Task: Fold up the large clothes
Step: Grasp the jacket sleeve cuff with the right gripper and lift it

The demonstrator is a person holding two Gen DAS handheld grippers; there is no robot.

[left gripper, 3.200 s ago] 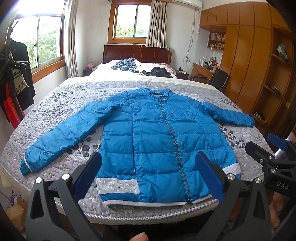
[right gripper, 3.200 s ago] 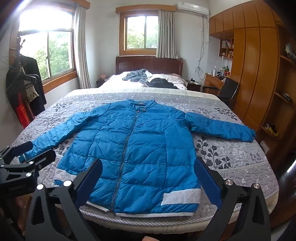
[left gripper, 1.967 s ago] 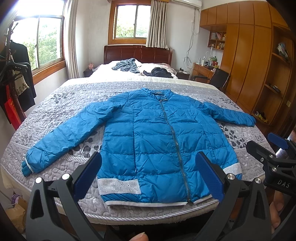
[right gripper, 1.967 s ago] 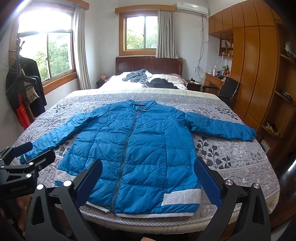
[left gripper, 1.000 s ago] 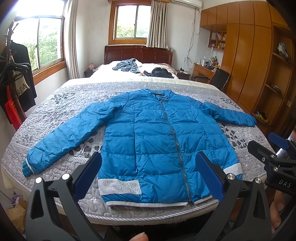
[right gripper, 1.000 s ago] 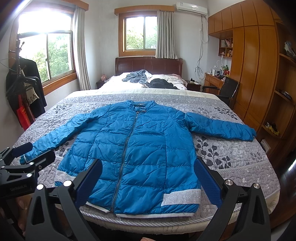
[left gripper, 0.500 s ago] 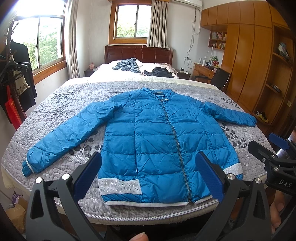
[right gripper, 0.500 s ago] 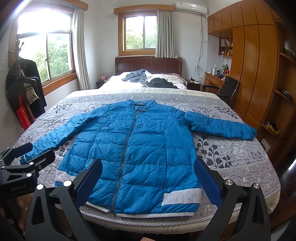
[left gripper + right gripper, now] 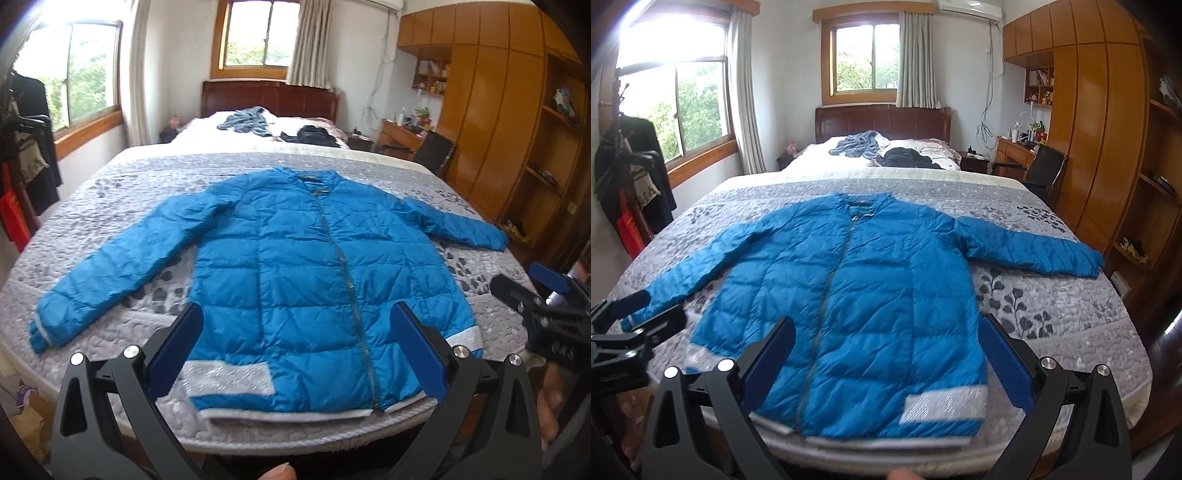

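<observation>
Blue puffer jacket (image 9: 295,273) lies flat, zipped, sleeves spread on the quilted bed (image 9: 110,192), w/ left gripper (image 9: 295,350) and right gripper (image 9: 886,354) both agape over its hem, empty; likely light, squashy, slick, so pinch cuffs/hem corners.
</observation>
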